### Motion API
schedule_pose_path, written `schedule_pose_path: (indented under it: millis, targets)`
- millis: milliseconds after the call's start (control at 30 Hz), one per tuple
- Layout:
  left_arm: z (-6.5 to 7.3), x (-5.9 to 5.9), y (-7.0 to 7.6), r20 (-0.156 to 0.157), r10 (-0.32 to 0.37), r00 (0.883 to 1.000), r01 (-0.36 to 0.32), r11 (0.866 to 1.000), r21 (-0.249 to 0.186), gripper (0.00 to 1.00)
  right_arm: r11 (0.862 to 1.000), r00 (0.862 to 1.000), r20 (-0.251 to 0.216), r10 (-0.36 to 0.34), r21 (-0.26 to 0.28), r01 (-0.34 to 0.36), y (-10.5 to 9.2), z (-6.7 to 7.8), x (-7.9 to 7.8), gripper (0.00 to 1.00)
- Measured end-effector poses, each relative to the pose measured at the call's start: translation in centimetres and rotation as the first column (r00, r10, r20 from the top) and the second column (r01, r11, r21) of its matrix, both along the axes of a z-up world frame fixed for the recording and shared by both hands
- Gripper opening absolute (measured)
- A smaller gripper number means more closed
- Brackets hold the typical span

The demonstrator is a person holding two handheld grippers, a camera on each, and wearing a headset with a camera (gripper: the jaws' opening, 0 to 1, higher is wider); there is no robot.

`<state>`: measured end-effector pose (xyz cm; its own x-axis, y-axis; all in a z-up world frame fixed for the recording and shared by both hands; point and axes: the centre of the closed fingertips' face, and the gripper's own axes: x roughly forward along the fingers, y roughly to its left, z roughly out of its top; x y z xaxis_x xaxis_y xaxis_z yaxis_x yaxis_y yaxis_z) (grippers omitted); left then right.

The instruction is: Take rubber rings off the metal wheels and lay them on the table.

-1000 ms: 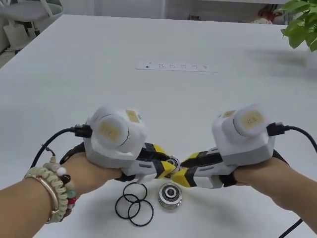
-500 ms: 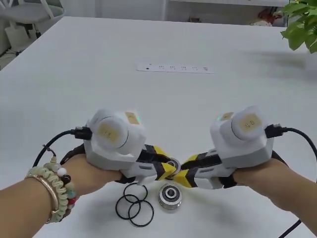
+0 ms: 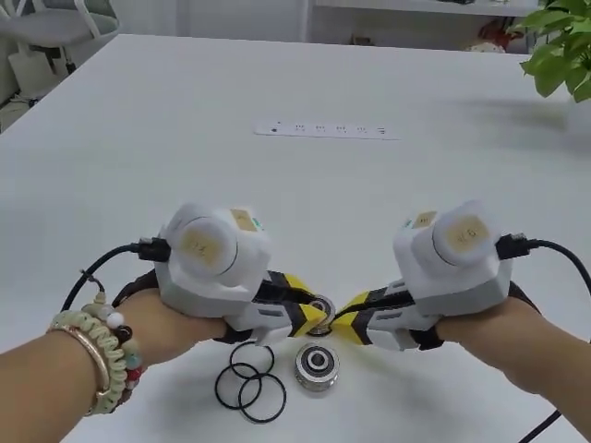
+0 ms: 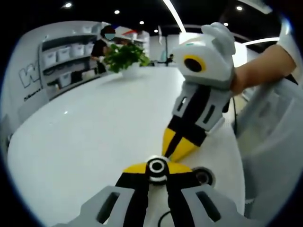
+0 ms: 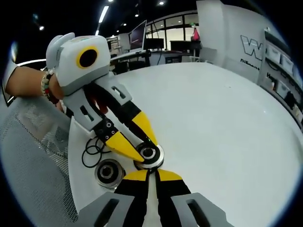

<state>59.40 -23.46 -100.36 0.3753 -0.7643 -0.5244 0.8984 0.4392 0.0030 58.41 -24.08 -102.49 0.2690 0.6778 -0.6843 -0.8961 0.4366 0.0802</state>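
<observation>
Largely hidden: the held wheel [image 3: 320, 307].

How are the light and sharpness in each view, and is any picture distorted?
Head view: soft even light, rubber rings sharp, faint shadows on the table. Left gripper view: strong fisheye bending, table glaring white. Right gripper view: same bending, bright ceiling lights, wheel sharp.

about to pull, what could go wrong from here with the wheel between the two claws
The left claw grips the held wheel only at its tips, so a hard tug from the right claw could slip it out.
If dropped, the wheel would likely hit the second wheel or the loose rings close by on the table and scatter them.
</observation>
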Motion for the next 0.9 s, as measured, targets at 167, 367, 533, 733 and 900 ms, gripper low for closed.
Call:
schedule_pose_path:
  millis: [167, 367, 533, 733, 900]
  targets:
    - [0.0, 0.0, 0.1, 0.002, 0.003, 1.000, -0.003, 1.000, -0.003, 0.15, 0.998, 0.996, -0.059, -0.065, 0.018, 0.066, -0.1, -0.1, 0.2, 0.00]
    - [0.0, 0.0, 0.2, 0.007, 0.000, 1.000, 0.000, 1.000, 0.006, 0.14, 0.959, 0.947, -0.219, -0.236, 0.106, 0.263, -0.6, 0.0, 1.2, 0.00]
    - [0.0, 0.0, 0.2, 0.011, -0.003, 1.000, 0.003, 1.000, 0.010, 0.14, 0.916, 0.891, -0.345, -0.294, 0.164, 0.366, -0.8, 0.3, 1.1, 0.00]
    - [0.0, 0.0, 0.2, 0.013, -0.005, 1.000, 0.004, 1.000, 0.012, 0.14, 0.874, 0.854, -0.403, -0.330, 0.212, 0.438, -0.8, 0.9, 1.5, 0.00]
    - [0.0, 0.0, 0.2, 0.015, -0.008, 1.000, 0.008, 1.000, 0.012, 0.14, 0.844, 0.818, -0.470, -0.333, 0.239, 0.481, -0.7, 1.4, 1.2, 0.00]
